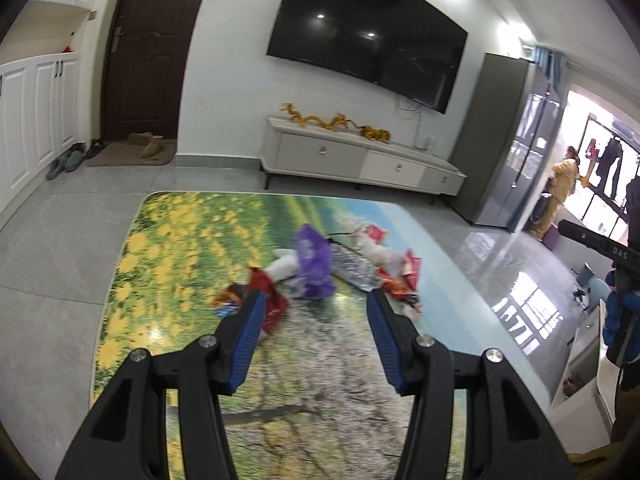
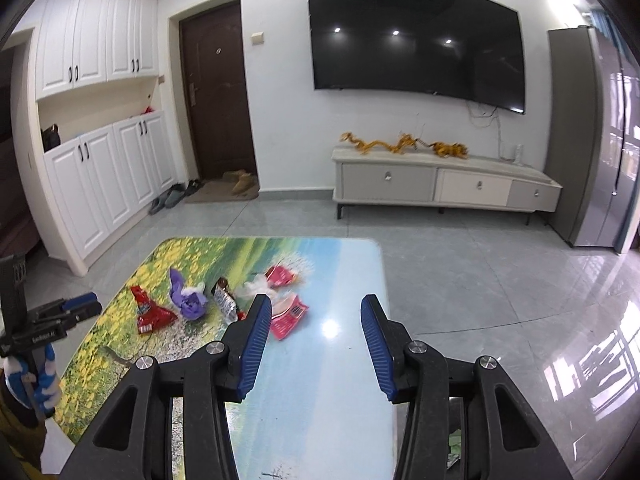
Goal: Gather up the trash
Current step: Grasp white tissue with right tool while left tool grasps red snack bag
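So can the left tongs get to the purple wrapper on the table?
Probably yes. The left tongs are open and empty, pointing at the purple wrapper, which lies just beyond the tips on the table. Nothing blocks the way, though a red wrapper lies close beside it.

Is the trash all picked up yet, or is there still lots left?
Nothing looks picked up yet. The left tool and right tool are both open and empty above the table. The red wrapper, purple wrapper, silver wrapper and pink wrappers all lie there. No bin is in view.
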### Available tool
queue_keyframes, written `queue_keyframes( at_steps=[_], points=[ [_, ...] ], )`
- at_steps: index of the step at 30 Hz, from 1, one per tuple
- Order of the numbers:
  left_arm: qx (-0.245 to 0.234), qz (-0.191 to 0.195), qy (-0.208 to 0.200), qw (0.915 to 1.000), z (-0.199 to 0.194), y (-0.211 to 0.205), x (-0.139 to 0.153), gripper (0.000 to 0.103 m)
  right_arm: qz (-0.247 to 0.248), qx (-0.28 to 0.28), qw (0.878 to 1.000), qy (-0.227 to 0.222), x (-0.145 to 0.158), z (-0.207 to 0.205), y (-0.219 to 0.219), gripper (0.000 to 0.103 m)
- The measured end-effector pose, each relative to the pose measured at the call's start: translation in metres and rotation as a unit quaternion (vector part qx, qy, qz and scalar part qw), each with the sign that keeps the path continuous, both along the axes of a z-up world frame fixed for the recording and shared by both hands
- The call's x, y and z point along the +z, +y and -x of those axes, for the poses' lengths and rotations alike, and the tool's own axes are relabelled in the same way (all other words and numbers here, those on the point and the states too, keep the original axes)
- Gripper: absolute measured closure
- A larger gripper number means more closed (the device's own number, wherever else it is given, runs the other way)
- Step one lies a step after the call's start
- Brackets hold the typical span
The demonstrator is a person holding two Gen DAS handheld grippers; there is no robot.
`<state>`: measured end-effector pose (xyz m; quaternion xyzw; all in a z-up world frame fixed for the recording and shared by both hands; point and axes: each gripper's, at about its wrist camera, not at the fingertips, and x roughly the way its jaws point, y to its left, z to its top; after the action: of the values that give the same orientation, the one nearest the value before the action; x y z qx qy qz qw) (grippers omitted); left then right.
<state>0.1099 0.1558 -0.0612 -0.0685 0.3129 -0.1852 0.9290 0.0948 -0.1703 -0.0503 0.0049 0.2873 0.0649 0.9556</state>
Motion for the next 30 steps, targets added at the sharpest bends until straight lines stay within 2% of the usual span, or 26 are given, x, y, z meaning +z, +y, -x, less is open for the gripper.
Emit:
queue_keyframes(
  at_steps=[6,13,18,24,30],
  points=[
    [0.032,-0.008,0.023,0.9992,-0.028,0.027,-0.018,0.052,0.003,0.021,0.999,0.027,-0.022,-0.033,0.010,0.059],
    [0.028,0.003,0.066,0.9974,-0.052,0.020,-0.051,0.052,-0.012,0.024,0.997,0.078,-0.063,-0.068,0.007,0.059],
    [0.029,-0.004,0.061,0.9977,-0.065,0.009,-0.057,0.052,-0.021,0.030,0.993,0.111,-0.090,-0.090,0.008,0.059],
    [0.043,-0.033,0.052,0.9972,-0.083,-0.004,-0.060,0.052,-0.027,0.043,0.988,0.145,-0.119,-0.122,0.016,0.059],
    [0.056,-0.030,0.064,0.9959,-0.097,-0.001,-0.070,0.053,-0.036,0.073,0.984,0.157,-0.129,-0.151,0.032,0.059]
  ],
)
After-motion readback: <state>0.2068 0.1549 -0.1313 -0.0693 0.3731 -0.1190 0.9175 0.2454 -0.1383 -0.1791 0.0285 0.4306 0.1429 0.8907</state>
